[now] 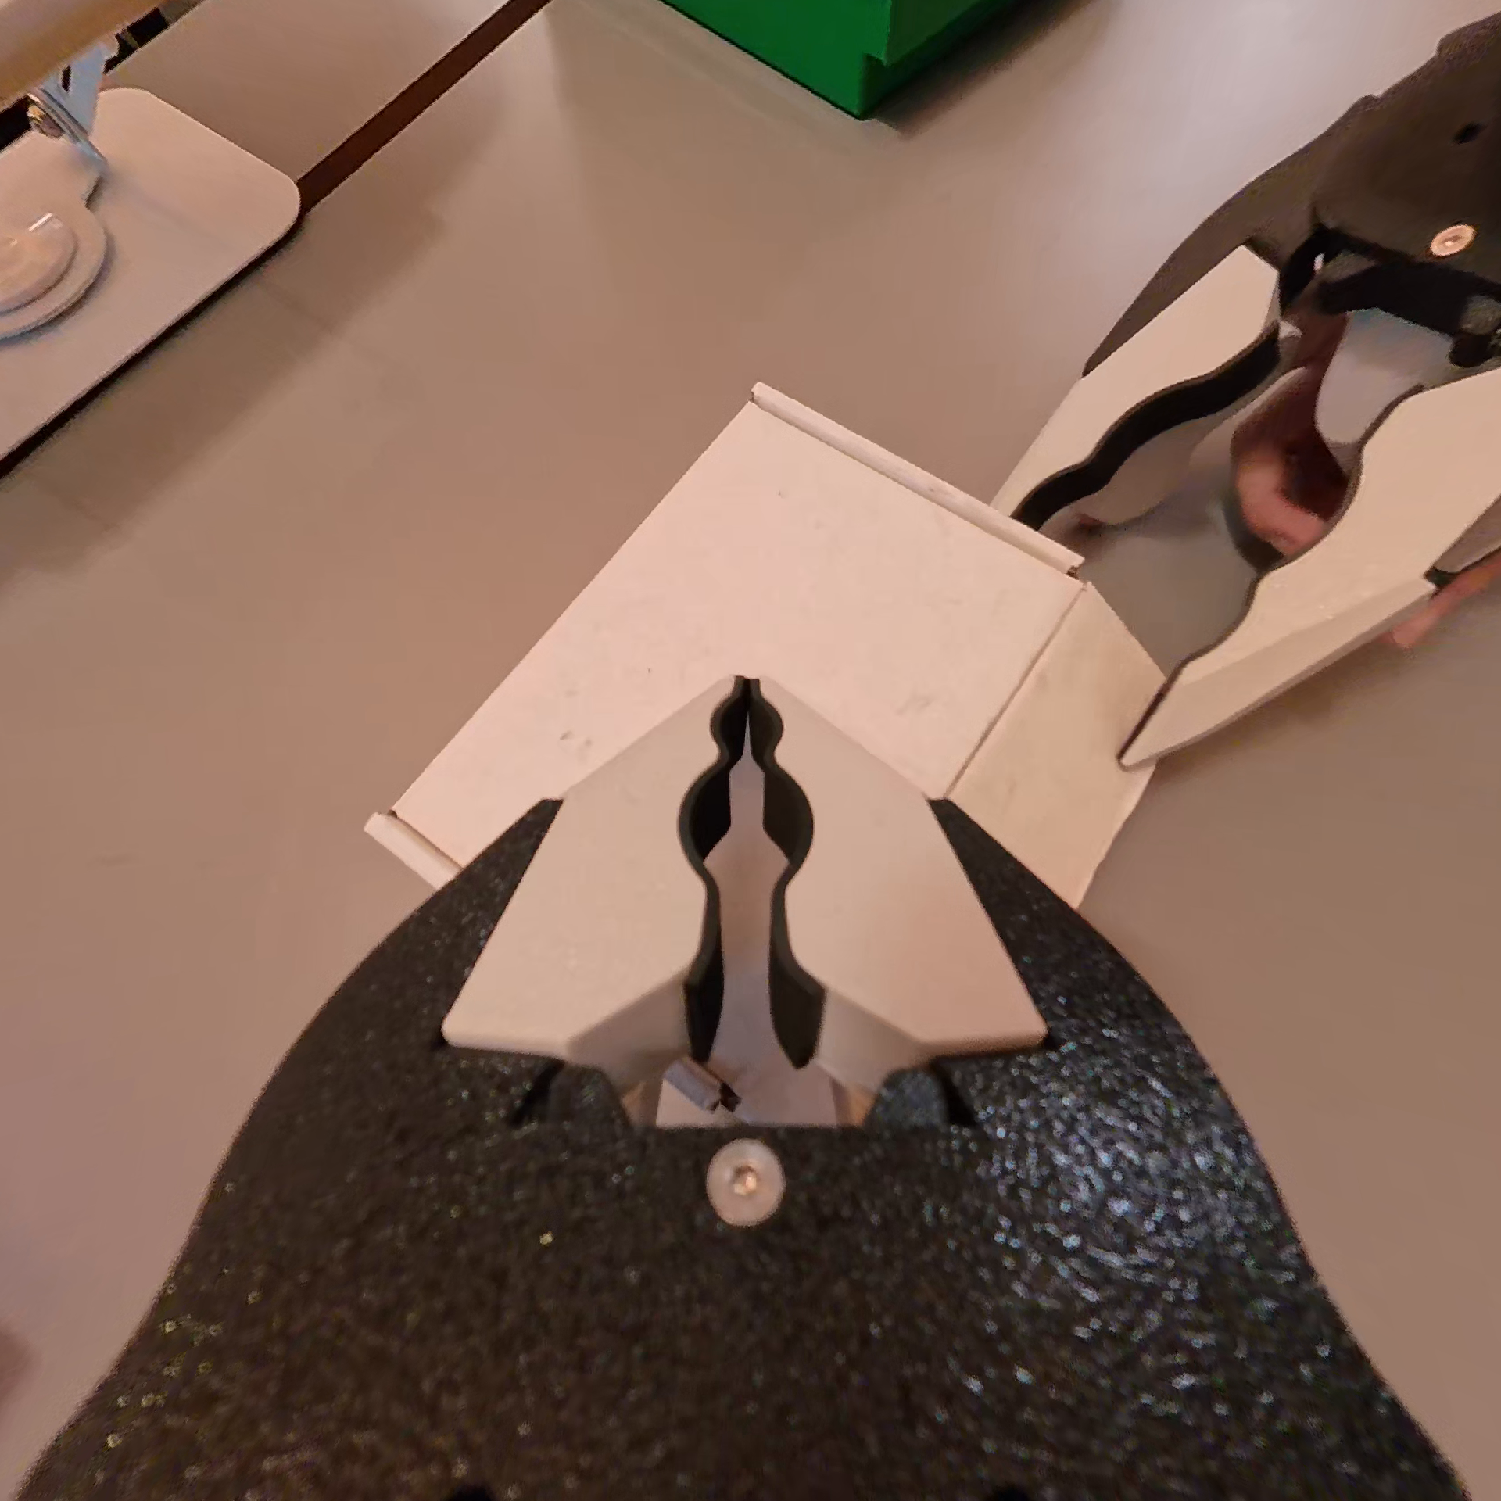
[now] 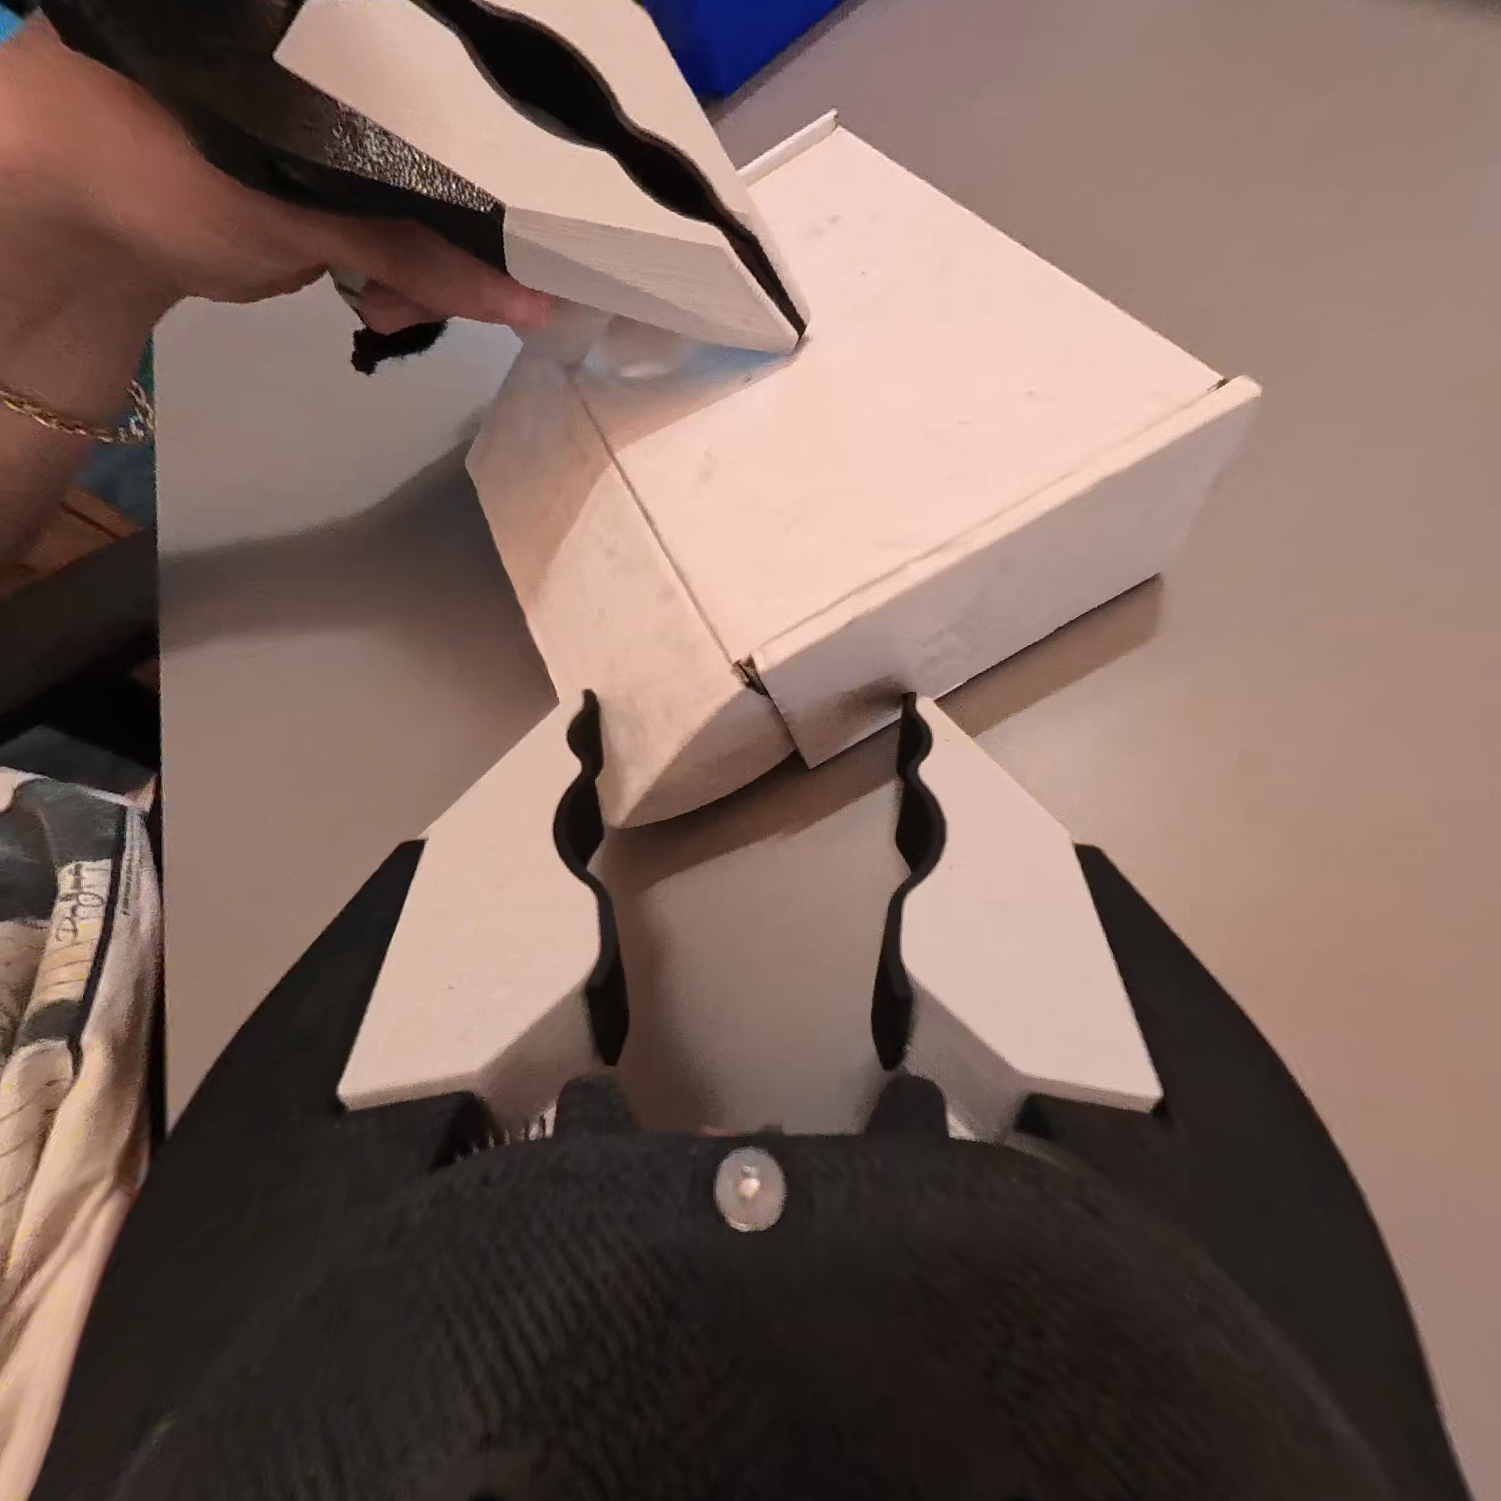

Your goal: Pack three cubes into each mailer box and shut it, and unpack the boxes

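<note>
**Jaws: left pressed together on the lid, right spread at the box corner**

Jaws of the left gripper (image 1: 746, 690) are clenched with nothing between them, tips meeting; in the right wrist view the same gripper (image 2: 792, 337) comes down from the upper left with its tip resting on the top of the white mailer box (image 2: 893, 455). Jaws of the right gripper (image 2: 751, 715) are released and spread wide. They straddle the near corner of the box, the left finger beside the front flap, the right finger tip against the side wall. No grip on the cardboard.

Box: white, lid down, lying flat on the grey table (image 2: 1299, 325). Front flap bows slightly outward at the near corner. In the left wrist view the box (image 1: 812, 585) sits just past the closed tips, with the right gripper (image 1: 1080, 633) at its right corner.

Hand (image 2: 162, 203) holds the left gripper; a thin chain bracelet (image 2: 73, 418) on the wrist. Fingers show through the gap of the right gripper in the left wrist view.

Further out: a green box (image 1: 853, 49) at the far edge of the table, a blue object (image 2: 715, 41) partly in view beyond the mailer box, and a white stand base (image 1: 146, 211) to the far left. Printed fabric (image 2: 65, 934) lies off the near left table edge.
</note>
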A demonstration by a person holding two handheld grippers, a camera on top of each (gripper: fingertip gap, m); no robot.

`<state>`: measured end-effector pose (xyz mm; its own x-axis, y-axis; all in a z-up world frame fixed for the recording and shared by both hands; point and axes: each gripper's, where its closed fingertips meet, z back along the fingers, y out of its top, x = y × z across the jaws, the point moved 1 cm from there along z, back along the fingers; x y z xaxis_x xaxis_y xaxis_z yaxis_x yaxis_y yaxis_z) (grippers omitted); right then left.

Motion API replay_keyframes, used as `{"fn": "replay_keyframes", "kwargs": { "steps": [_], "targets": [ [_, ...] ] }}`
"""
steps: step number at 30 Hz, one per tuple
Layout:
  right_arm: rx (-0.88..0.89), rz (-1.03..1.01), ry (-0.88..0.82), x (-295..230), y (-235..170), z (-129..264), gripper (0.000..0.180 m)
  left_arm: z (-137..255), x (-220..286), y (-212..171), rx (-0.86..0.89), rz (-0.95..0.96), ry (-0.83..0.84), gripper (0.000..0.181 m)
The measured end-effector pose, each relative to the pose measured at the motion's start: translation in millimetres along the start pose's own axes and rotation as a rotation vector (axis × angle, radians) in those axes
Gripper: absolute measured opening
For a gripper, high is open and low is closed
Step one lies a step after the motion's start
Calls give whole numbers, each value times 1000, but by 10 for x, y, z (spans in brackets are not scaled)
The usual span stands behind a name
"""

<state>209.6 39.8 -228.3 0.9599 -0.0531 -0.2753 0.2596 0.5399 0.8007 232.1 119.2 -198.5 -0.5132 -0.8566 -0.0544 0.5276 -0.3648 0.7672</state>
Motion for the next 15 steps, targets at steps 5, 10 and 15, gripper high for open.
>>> {"fn": "replay_keyframes", "kwargs": {
  "steps": [5,10,15],
  "targets": [
    [-22,41,-61,75,-21,-9,57,-1,11,2,3,-9,-12,0],
    [-30,66,-102,111,-21,-24,56,2,13,4,11,2,-24,0],
    [-25,52,-123,152,-14,-14,71,212,-137,68,111,-2,40,23]
  ]
}}
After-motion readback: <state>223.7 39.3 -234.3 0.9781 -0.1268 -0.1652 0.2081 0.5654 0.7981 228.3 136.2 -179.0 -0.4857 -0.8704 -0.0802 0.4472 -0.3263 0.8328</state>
